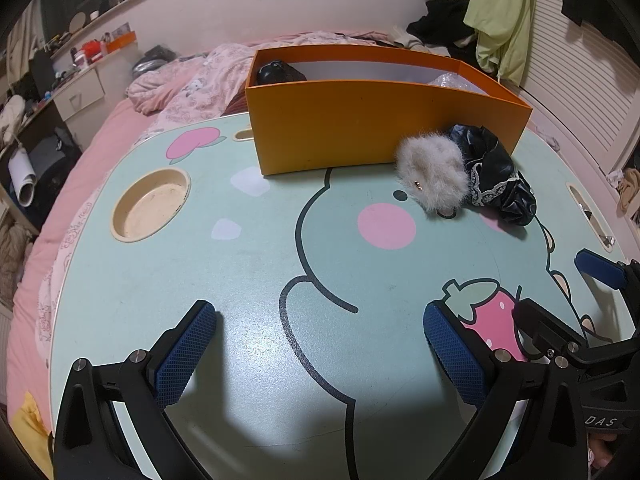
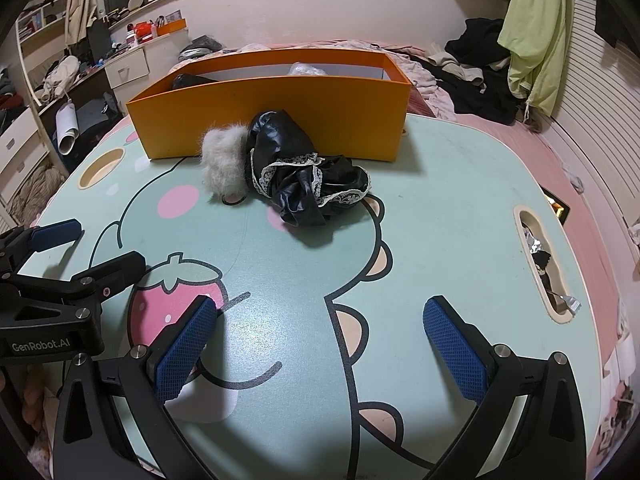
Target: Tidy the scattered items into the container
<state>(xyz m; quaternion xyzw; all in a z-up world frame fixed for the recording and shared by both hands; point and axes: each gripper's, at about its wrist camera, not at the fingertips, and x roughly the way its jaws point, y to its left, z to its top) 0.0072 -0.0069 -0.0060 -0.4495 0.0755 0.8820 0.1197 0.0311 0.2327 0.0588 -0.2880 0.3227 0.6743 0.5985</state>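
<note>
We hold both grippers released and empty over the table (image 1: 132,280), the left gripper (image 1: 320,354) and the right gripper (image 2: 316,350) each with its fingers spread wide. The furry scrunchie (image 1: 432,176) and the black lace-trimmed cloth (image 2: 304,176) lie touching each other, just in front of the orange box (image 1: 360,128) at about twelve o'clock from us.

We judge the chief risk to be snagging — closing on the fur may drag the cloth along, or the slippery cloth may slide out half-lifted and catch the box wall.

The right wrist view shows the slot (image 2: 540,264) at three o'clock with foil scraps in it; the left view alone shows the round cup recess (image 1: 150,204) at ten o'clock.
</note>
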